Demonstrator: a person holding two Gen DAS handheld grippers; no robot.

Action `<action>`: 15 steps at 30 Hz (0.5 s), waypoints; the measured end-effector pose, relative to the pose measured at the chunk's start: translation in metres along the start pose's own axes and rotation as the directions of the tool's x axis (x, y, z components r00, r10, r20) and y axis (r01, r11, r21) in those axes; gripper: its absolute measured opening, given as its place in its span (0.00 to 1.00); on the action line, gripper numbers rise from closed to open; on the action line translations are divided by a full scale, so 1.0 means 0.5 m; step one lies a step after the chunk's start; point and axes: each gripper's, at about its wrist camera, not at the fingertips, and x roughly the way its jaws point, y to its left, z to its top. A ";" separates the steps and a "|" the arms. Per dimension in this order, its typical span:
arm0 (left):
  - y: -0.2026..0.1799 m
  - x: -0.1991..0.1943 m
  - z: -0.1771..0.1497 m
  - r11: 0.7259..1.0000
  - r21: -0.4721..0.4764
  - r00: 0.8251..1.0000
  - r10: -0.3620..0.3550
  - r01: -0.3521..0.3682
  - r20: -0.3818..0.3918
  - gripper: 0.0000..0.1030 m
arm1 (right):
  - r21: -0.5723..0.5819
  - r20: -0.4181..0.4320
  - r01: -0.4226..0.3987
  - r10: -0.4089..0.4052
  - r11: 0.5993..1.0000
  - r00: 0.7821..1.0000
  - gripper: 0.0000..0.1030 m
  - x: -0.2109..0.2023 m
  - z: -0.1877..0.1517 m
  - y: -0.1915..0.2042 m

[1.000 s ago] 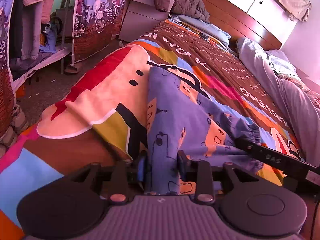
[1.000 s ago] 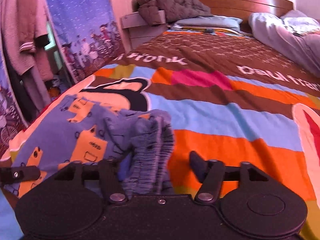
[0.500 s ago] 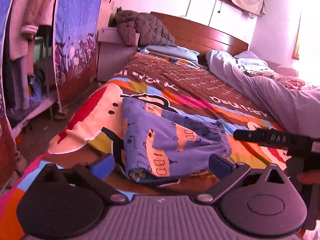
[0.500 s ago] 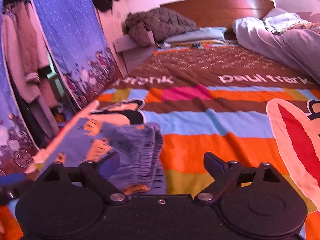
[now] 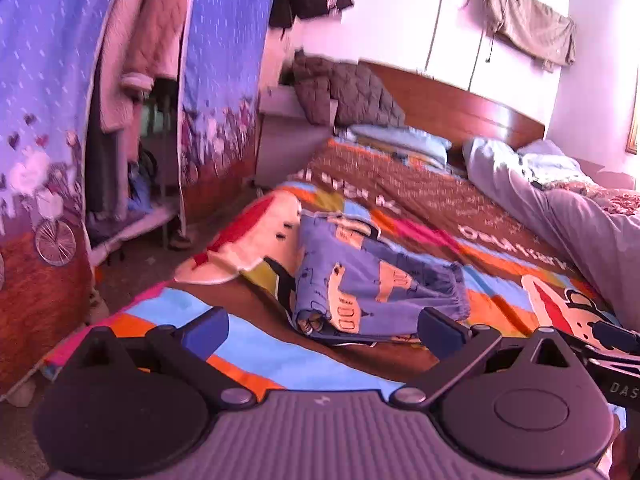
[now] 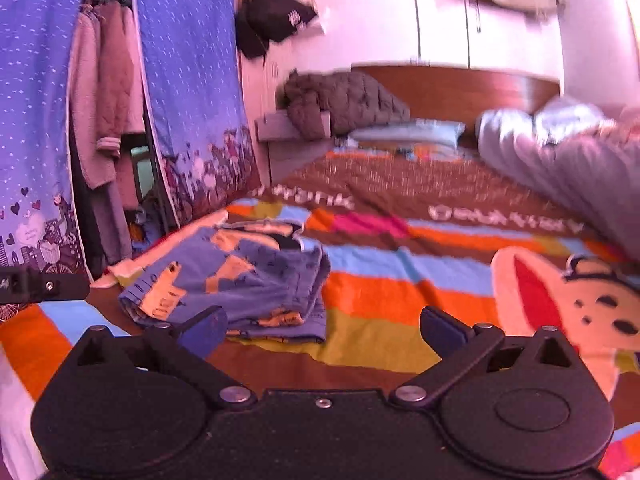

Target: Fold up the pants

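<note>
- Pants (image 5: pixel 368 284): folded bundle lying on the bedspread (image 5: pixel 492 264), at 12 o'clock of both grippers.
- Left gripper (image 5: pixel 322 326): spread wide, nothing held.
- Right gripper (image 6: pixel 322 326): spread wide, nothing held.
- Judgement: fold looks finished; loose edges are best pressed flat without dragging.

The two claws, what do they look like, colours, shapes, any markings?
The left claw has a ribbed grey body, two round black discs, black linkage arms with silver rivets and blue fingertips. The right claw has the same shape but a smooth black body. From the left view, its side bar shows white letters "DAS". No cables or sleeves are visible.
</note>
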 end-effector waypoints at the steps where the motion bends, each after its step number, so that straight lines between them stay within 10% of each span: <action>1: -0.006 -0.017 -0.008 1.000 0.008 1.000 0.017 -0.018 0.023 1.00 | -0.003 0.024 0.008 -0.008 1.000 1.000 0.99 -0.013 -0.002 0.005; 15: -0.019 -0.059 -0.068 0.987 0.090 0.991 0.130 -0.133 0.038 1.00 | 0.032 0.065 -0.030 0.028 0.999 0.998 0.99 -0.094 -0.080 0.000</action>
